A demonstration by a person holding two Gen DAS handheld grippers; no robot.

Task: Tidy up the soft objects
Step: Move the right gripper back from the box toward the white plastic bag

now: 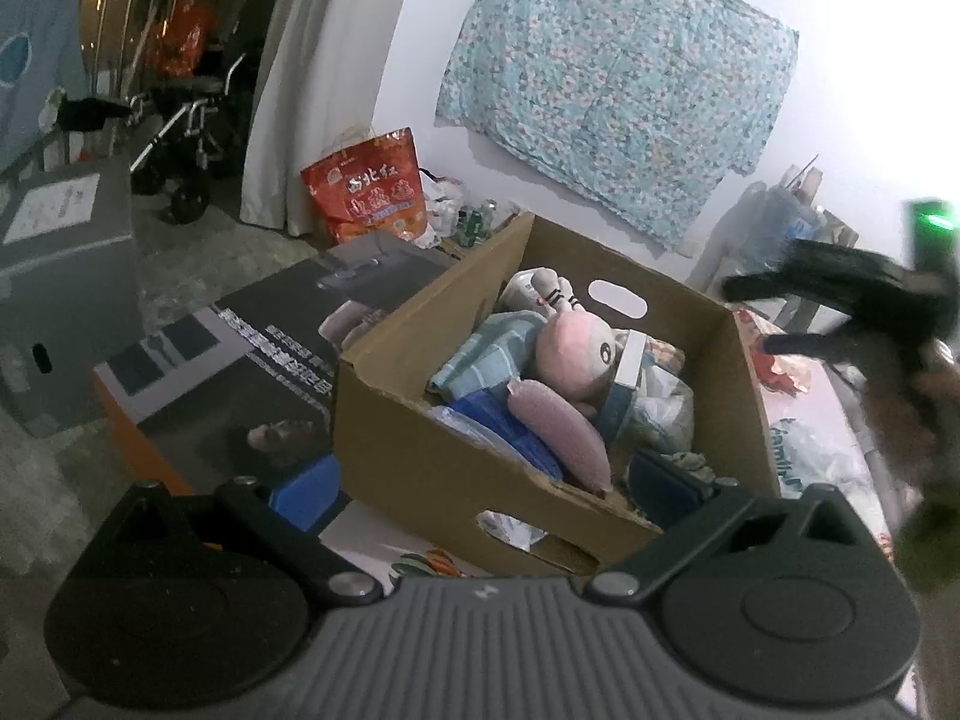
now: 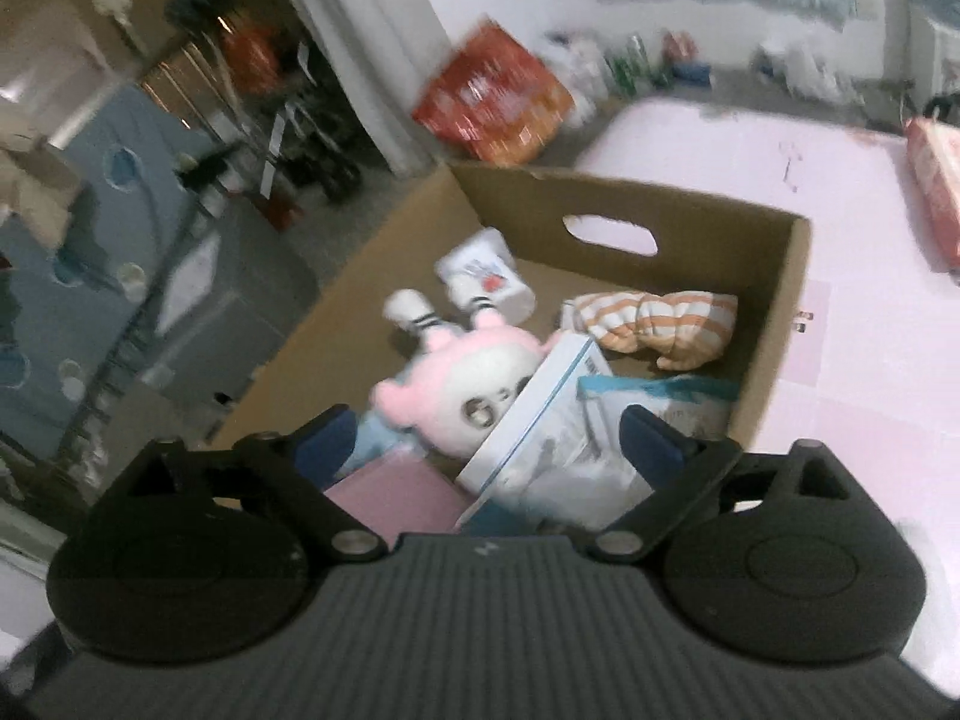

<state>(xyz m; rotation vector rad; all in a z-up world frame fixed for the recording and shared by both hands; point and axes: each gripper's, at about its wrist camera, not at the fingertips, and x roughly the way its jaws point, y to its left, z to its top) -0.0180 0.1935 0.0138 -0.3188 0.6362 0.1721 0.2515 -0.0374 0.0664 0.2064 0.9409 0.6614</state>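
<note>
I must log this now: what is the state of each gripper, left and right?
Left gripper: open, holding nothing, its jaws astride the cardboard box corner.
Right gripper: open wide, holding nothing, above the box.

red bag (image 1: pixel 366 186) — Chinese characters, blurred

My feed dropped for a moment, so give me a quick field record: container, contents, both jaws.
container: brown cardboard box with handle cutouts
contents: pink-and-white plush toy, orange-striped rolled cloth, white flat carton, blue checked cloth
left gripper: jaws open, straddling the box's near wall
right gripper: jaws open, nothing held
</note>
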